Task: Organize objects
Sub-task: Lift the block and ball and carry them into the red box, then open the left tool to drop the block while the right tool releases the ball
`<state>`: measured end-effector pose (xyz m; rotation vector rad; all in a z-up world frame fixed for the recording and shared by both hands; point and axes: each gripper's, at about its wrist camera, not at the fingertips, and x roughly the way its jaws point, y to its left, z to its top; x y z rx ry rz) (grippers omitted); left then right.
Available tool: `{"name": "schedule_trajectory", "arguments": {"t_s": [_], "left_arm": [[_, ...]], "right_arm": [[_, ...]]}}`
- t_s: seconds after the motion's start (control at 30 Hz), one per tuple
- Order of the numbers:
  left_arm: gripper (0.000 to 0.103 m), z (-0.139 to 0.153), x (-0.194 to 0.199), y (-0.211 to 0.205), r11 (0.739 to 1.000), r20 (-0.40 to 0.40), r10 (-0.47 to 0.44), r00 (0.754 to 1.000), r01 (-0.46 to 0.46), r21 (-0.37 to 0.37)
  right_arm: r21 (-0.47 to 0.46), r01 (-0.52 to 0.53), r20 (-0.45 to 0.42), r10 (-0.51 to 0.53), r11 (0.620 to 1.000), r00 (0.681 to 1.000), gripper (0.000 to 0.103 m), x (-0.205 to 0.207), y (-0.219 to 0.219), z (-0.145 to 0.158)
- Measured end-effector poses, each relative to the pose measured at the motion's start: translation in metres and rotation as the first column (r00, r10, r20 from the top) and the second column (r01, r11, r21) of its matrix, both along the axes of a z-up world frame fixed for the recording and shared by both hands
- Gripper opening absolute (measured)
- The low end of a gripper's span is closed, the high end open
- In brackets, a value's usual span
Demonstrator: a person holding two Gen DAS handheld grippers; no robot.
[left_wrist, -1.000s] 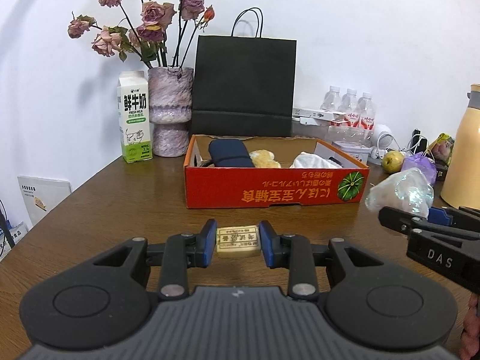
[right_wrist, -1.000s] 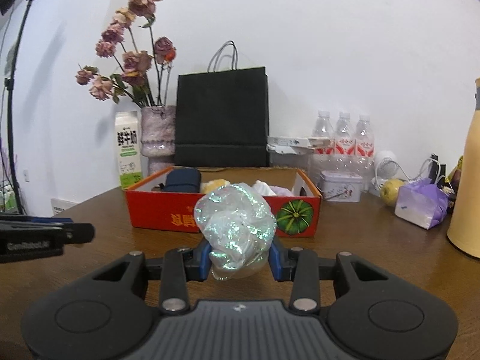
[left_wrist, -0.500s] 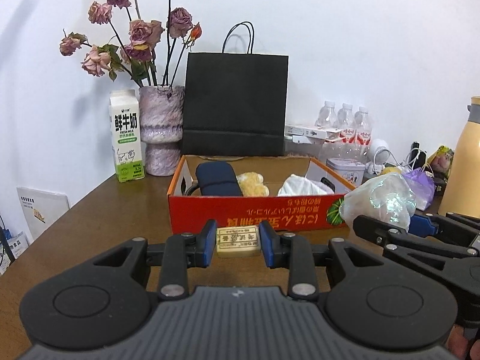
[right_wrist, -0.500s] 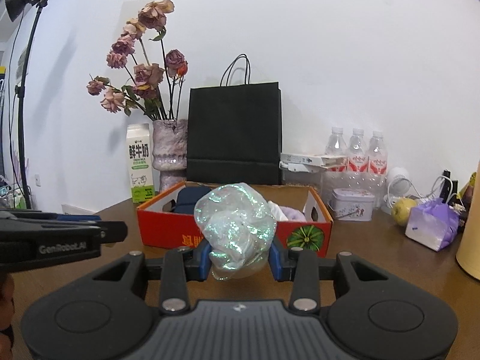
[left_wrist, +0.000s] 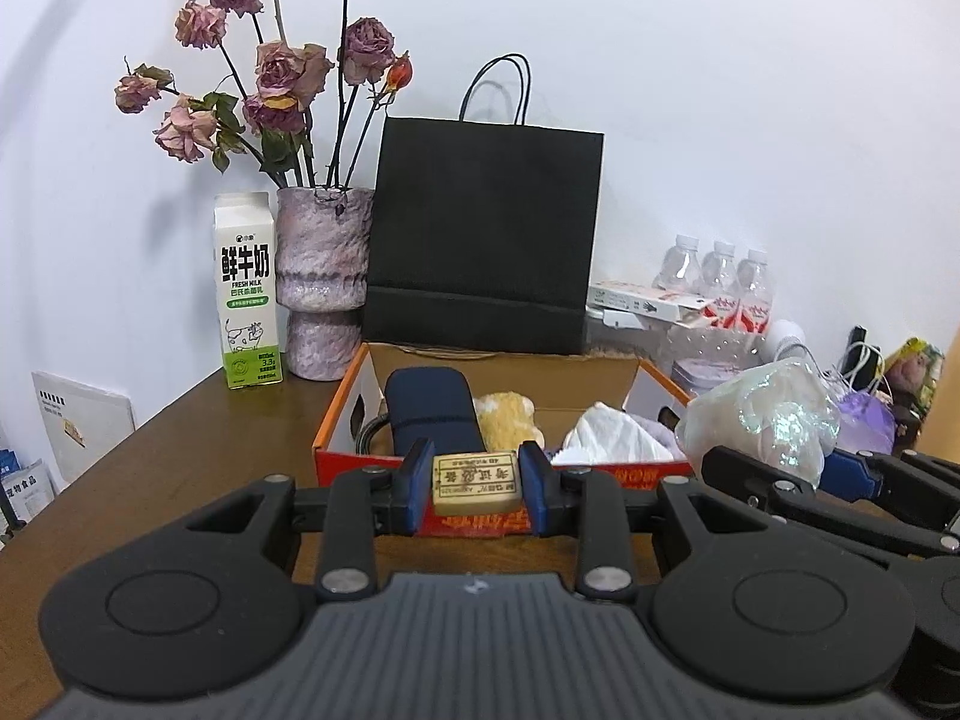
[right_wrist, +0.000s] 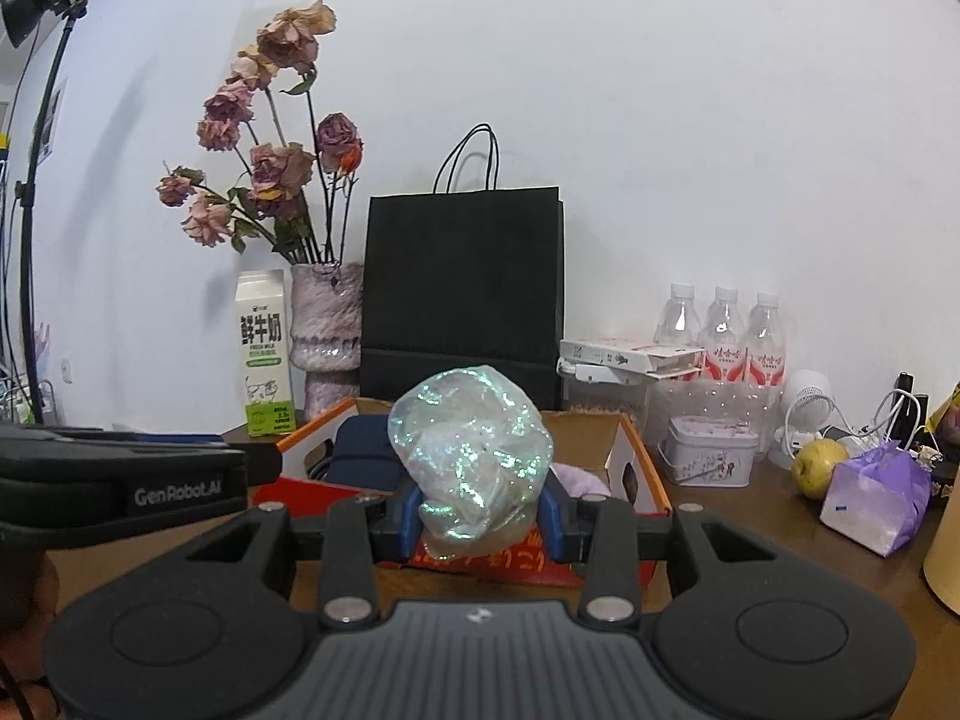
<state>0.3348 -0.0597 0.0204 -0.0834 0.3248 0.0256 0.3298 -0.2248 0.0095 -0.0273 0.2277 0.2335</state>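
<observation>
You carry a small printed block (left_wrist: 477, 482) in your left fingers (left_wrist: 477, 489) and an iridescent crumpled wrapper (right_wrist: 471, 443) in your right fingers (right_wrist: 480, 519) at the orange cardboard box's (left_wrist: 336, 414) front edge; next, clear that edge and release inside.

You are working at a brown wooden table (left_wrist: 180, 438) pushed against a plain white wall (left_wrist: 690, 90), in what reads as a lived-in home or small office corner. At left centre stand a vase of dried roses (left_wrist: 324, 288) and a fresh-milk carton (left_wrist: 248, 300); a black paper bag (left_wrist: 480, 240) fills the middle. At right you have water bottles (right_wrist: 726, 330), a small tin (right_wrist: 708, 459), a pear-like fruit (right_wrist: 819, 468) and tangled white cables (right_wrist: 888, 414). A lamp or camera on a stand (right_wrist: 42, 120), upper left of the right wrist view, suggests a recording set-up, though distortion leaves it unclear.
</observation>
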Motion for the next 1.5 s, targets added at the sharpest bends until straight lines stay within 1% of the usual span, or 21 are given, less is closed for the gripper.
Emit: {"name": "schedule_trajectory", "arguments": {"t_s": [0.3, 0.6, 0.93, 1.5], "left_arm": [[0.032, 0.003, 0.031, 0.001, 0.999, 0.013, 0.023, 1.0, -0.023, -0.024], [0.032, 0.004, 0.065, 0.004, 0.998, 0.016, 0.039, 0.999, -0.038, -0.046], [0.032, 0.003, 0.101, 0.001, 0.999, 0.013, 0.031, 0.999, -0.03, -0.04], [0.032, -0.007, 0.165, 0.008, 1.0, -0.027, 0.018, 0.999, -0.018, -0.018]], "right_arm": [[0.027, 0.009, -0.003, -0.009, 1.0, 1.0, 0.036, 0.033, 0.002, 0.0], [0.022, 0.008, 0.006, -0.008, 1.0, 1.0, 0.036, 0.066, 0.007, -0.001], [0.025, 0.017, 0.004, -0.017, 1.0, 1.0, 0.036, 0.106, 0.005, -0.003], [0.005, 0.028, -0.039, -0.028, 1.0, 0.999, 0.036, 0.173, 0.001, -0.016]]}}
